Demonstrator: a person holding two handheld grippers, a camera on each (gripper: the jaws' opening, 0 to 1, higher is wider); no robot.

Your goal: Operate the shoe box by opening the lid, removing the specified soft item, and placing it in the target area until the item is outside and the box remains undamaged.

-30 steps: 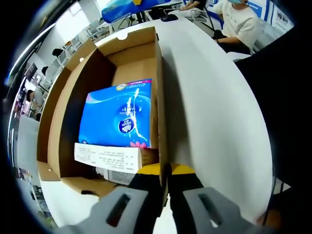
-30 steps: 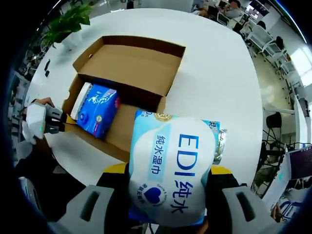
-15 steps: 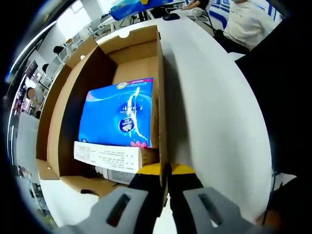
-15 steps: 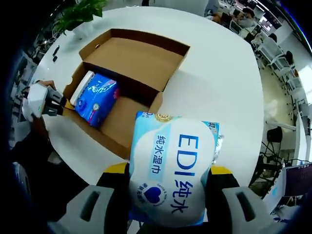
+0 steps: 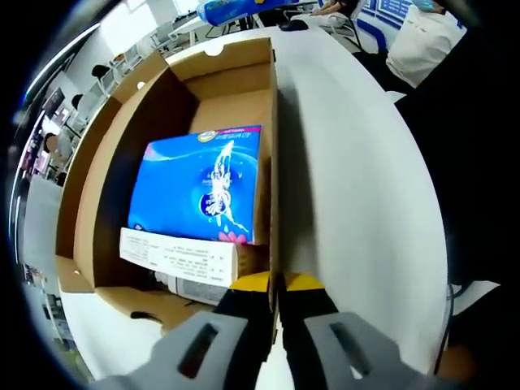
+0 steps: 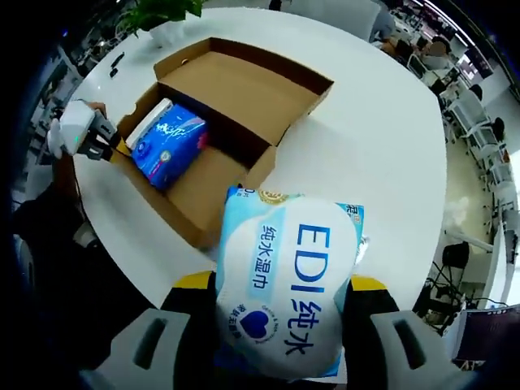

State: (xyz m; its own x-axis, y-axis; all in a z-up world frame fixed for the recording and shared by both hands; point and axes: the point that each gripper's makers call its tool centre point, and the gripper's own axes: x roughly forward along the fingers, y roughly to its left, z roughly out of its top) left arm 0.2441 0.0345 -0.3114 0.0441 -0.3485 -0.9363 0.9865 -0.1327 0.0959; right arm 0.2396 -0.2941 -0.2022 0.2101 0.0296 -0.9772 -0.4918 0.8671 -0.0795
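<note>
The open cardboard shoe box (image 5: pixel 273 146) lies on a white table (image 5: pixel 357 179). A blue soft pack (image 5: pixel 199 183) rests inside it above a white labelled packet (image 5: pixel 179 260). My left gripper (image 5: pixel 276 313) is shut on the box's near side wall. In the right gripper view the box (image 6: pixel 244 89) sits up and to the left, lid folded back, with the blue pack (image 6: pixel 169 140) in it. The left gripper (image 6: pixel 81 134) pinches its far left edge. My right gripper (image 6: pixel 283 302) is shut on a light-blue wet-wipes pack (image 6: pixel 292 244) marked EDI, held in the air above the table (image 6: pixel 374 146), outside the box.
A potted plant (image 6: pixel 162 12) stands at the table's far edge beyond the box. People sit at desks past the table (image 5: pixel 422 32). Office chairs (image 6: pixel 455 260) stand on the floor to the right of the round table.
My right gripper has carried the wipes pack further away from the box, which now sits higher and more to the left in its view. My left gripper keeps its hold on the box wall.
</note>
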